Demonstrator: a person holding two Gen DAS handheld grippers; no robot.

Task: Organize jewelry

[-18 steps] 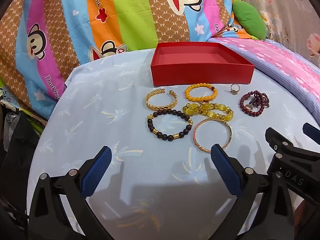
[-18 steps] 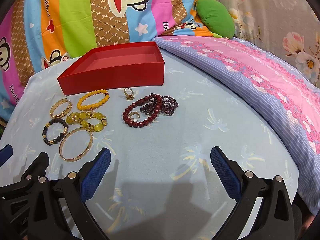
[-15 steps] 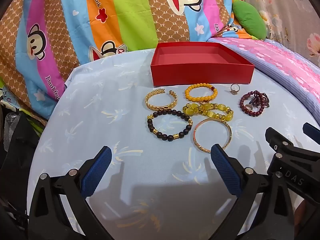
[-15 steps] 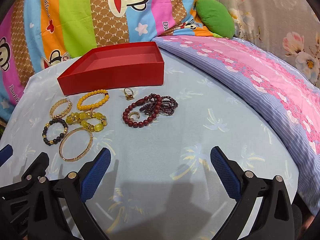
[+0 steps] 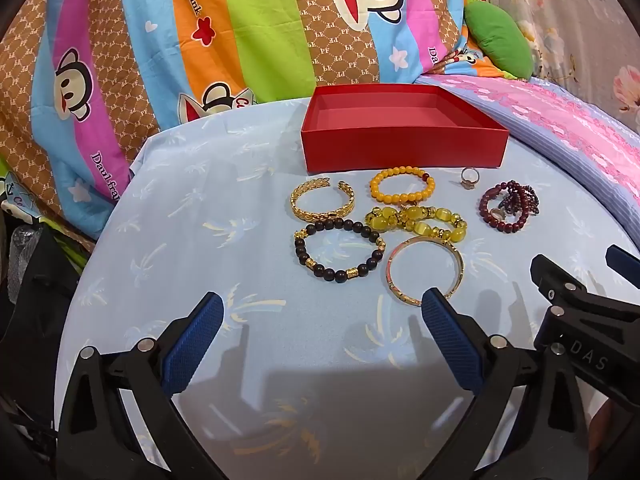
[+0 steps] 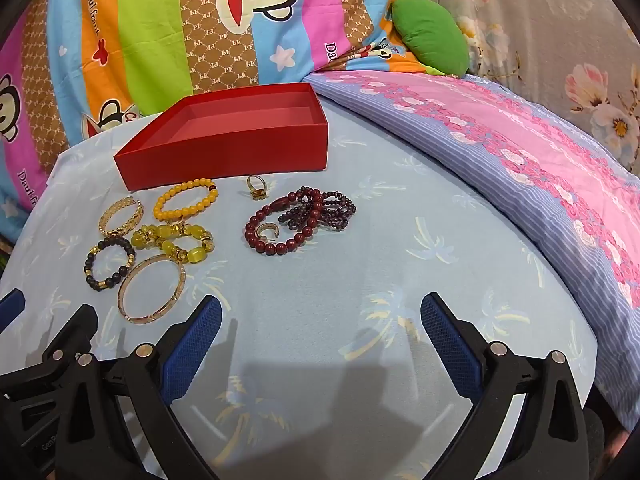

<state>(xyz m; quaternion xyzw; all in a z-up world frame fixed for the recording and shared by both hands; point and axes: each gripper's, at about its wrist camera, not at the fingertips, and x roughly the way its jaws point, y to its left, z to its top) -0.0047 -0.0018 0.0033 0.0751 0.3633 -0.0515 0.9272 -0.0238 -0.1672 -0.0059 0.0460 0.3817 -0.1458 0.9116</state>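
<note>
Your left gripper (image 5: 318,320) and right gripper (image 6: 320,320) both hover with jaws spread wide and nothing between them, just short of the jewelry. From left to right lie a stiff gold filigree cuff (image 5: 323,203), a black-and-gold beaded bracelet (image 5: 339,251), an orange beaded bracelet (image 5: 402,191), a chunky yellow glass-bead bracelet (image 5: 416,222), a thin rigid gold bangle (image 5: 425,269), a small ring (image 6: 256,189) and a tangle of dark red beads (image 6: 300,220). All look light; beads likely roll and sag, so pinch across the strand, and take the bangle by its rim. The empty red cardboard box (image 5: 404,148) sits just behind, on a soft pale-blue palm-print sheet (image 5: 200,220) that will give under pressure, ringed by colourful bedding.
</note>
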